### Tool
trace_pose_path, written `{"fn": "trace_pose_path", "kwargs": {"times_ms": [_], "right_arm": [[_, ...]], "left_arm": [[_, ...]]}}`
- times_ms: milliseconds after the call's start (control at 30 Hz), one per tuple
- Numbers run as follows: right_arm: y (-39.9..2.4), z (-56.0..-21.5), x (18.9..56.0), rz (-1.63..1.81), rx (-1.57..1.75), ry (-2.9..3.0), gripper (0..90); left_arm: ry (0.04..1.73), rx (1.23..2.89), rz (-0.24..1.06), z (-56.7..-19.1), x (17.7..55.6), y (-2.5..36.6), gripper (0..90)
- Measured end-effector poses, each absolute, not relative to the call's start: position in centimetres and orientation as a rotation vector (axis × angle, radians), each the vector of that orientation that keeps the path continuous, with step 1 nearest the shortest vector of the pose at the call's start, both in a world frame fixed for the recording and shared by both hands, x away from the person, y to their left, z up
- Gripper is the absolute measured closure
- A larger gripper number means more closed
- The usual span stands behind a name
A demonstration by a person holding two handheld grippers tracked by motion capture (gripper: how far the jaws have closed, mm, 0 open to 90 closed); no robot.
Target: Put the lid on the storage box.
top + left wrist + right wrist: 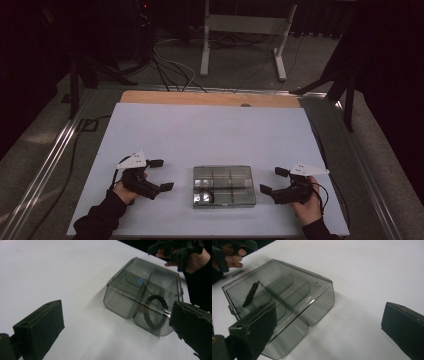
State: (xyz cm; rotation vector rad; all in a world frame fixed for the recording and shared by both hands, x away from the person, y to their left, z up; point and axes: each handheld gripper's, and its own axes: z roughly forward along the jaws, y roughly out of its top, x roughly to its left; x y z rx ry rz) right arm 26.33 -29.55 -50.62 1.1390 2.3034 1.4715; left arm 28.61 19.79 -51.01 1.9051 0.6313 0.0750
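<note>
White board covers your table (210, 130); the smoky compartment box (224, 186) sits lid-closed near its front edge, a dark braided ring (155, 312) inside. Your left claw (159, 175) and right claw (274, 181) flank it, both spread wide, holding nothing.

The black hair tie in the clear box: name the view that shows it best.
The left gripper view: the black hair tie shows as a full braided ring inside the clear box. The right gripper view shows it edge-on, a dark strip. The high view shows only a dark smudge.
</note>
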Motion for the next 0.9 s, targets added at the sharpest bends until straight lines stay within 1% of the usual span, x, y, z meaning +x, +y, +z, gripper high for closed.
{"fn": "trace_pose_path", "kwargs": {"times_ms": [367, 533, 900], "right_arm": [[-30.9, -50.9, 25.4, 1.507, 1.156, 2.296, 0.1], [-31.2, -51.2, 24.9, 1.499, 1.174, 2.299, 0.1], [-31.0, -51.6, 25.1, 1.484, 1.18, 2.316, 0.1]], "left_arm": [[0.656, 1.921, 0.117, -51.5, 26.8, 20.9, 0.3], [0.695, 1.895, 0.14, -51.5, 25.8, 22.0, 0.3], [0.718, 1.884, 0.137, -51.9, 25.5, 22.6, 0.3]]}}
